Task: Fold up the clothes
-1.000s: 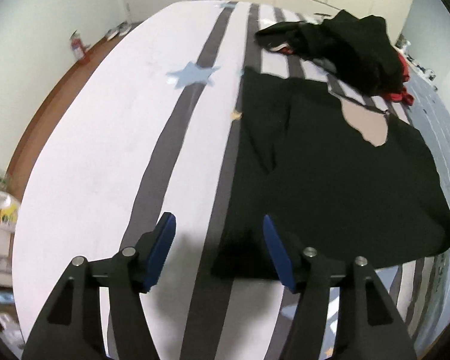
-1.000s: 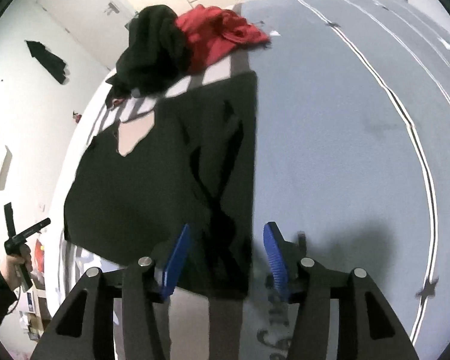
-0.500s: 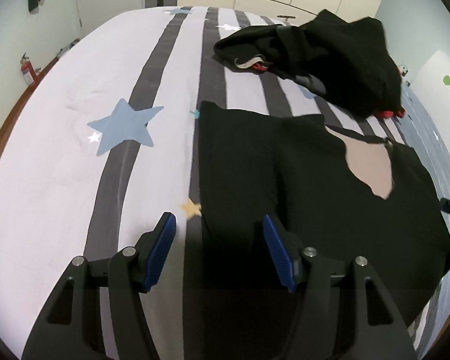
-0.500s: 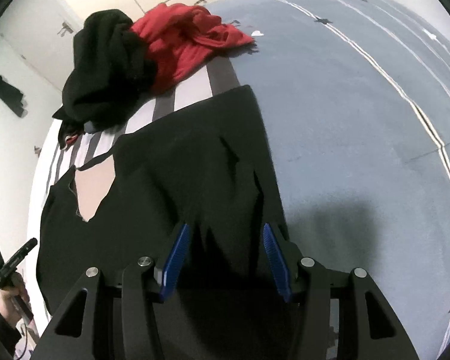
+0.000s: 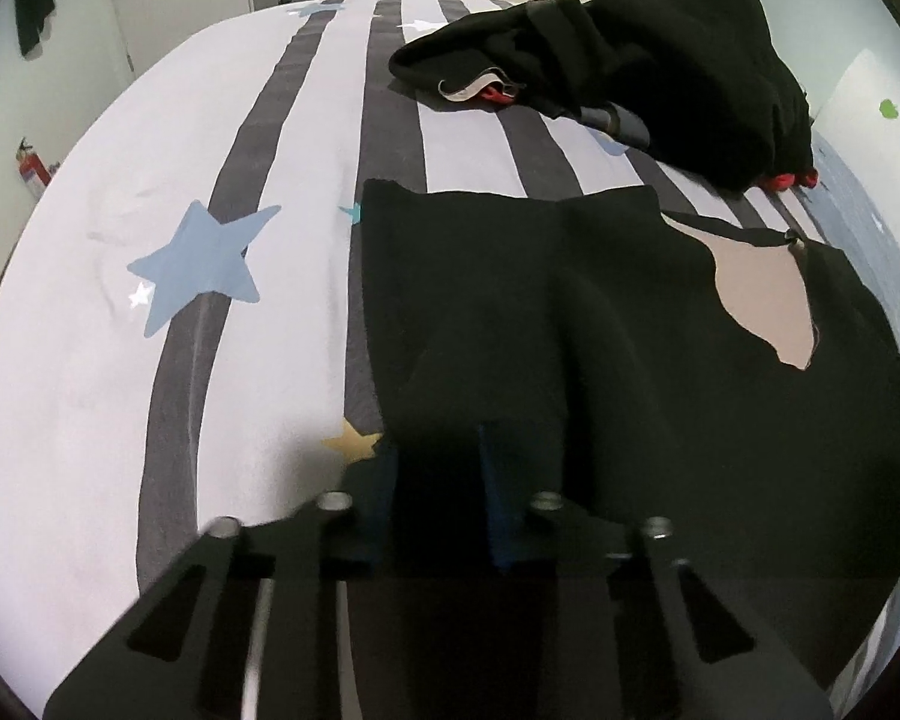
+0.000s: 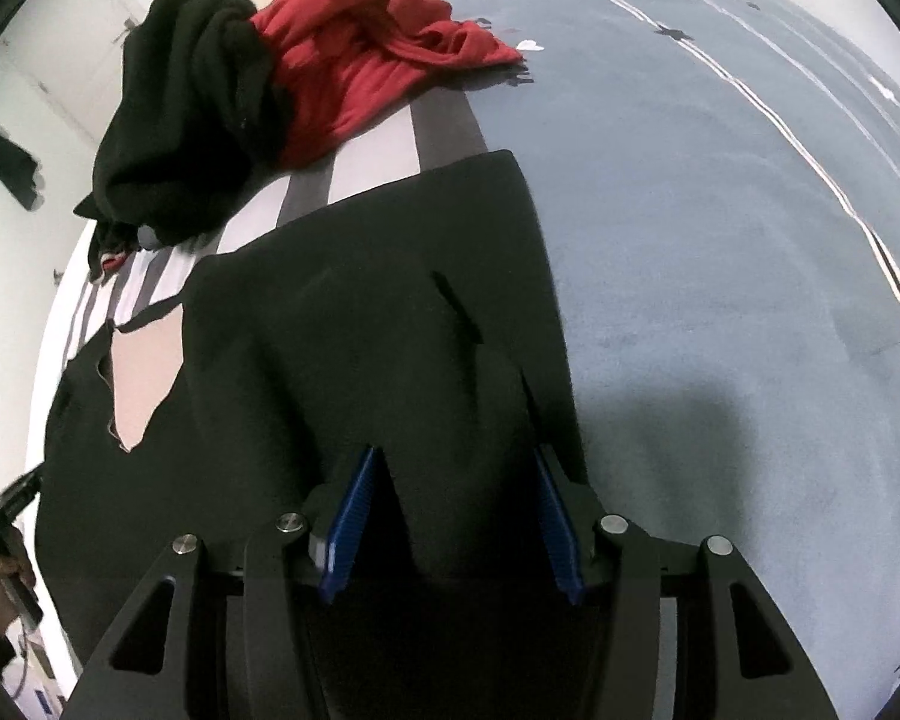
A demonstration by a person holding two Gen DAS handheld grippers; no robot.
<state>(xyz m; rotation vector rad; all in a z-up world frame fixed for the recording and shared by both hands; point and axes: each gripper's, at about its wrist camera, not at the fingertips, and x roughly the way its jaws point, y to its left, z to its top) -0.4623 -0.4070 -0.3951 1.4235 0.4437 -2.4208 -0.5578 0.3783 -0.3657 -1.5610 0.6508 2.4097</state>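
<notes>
Now gripping the black garment (image 5: 630,360) with the left gripper (image 5: 438,480): jaws narrow, having just been closing, with the cloth's near left edge pinched between the dark blue pads (image 5: 489,498), right beside a small yellow star (image 5: 354,444) printed on the striped sheet (image 5: 90,360). Likewise taking the same garment (image 6: 330,330) on its opposite side with the right gripper (image 6: 456,528): jaws about half wide, also having just been closing, with a raised fold of cloth gathered between the blue pads (image 6: 354,516) and pressed at both flanks, creases running away from it up the fabric. Spread mostly flat across the bed, partly on the grey-and-white stripes, partly on the blue-grey cover (image 6: 720,240), with a beige patch (image 5: 762,294) showing at the neck opening. Farther up the bed, well apart from both grippers: a heap of black clothing (image 5: 690,60), touching a crumpled red garment (image 6: 360,60) lying just beside it on the right-wrist view. Left of the spread garment, on the white band of the sheet, a large blue star (image 5: 201,264). At the far left rim of the right-wrist view, a hand (image 6: 0,576) around a dark handle, blurred.
</notes>
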